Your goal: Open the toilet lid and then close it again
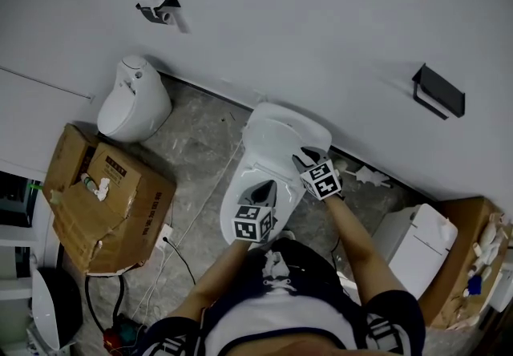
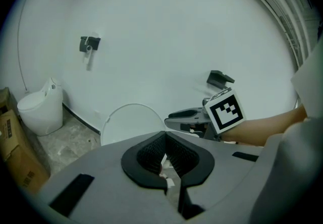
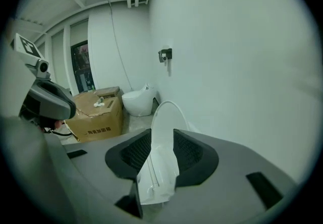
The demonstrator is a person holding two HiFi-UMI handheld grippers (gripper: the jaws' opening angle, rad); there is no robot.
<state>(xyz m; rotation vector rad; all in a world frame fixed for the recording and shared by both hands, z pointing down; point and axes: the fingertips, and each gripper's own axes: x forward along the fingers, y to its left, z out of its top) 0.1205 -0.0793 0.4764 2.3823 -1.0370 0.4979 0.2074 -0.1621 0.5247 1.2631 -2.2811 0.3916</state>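
Observation:
The white toilet (image 1: 250,200) stands against the wall, its lid (image 1: 282,131) raised upright. My right gripper (image 1: 307,159) reaches to the lid's right edge. In the right gripper view the lid (image 3: 164,127) runs edge-on between the jaws of the right gripper (image 3: 161,142), which stand open around it. In the left gripper view the lid (image 2: 128,123) shows as a rounded white plate before the wall, with the right gripper (image 2: 185,117) beside it. My left gripper (image 1: 265,191) hovers over the bowl's front. Its jaws (image 2: 165,140) are shut with nothing held.
A second white toilet (image 1: 132,98) stands at the left by the wall. A cardboard box (image 1: 104,202) sits on the floor left of me, with cables (image 1: 120,318) near it. A white cistern (image 1: 418,246) and another box (image 1: 469,266) lie at the right. A black holder (image 1: 438,91) hangs on the wall.

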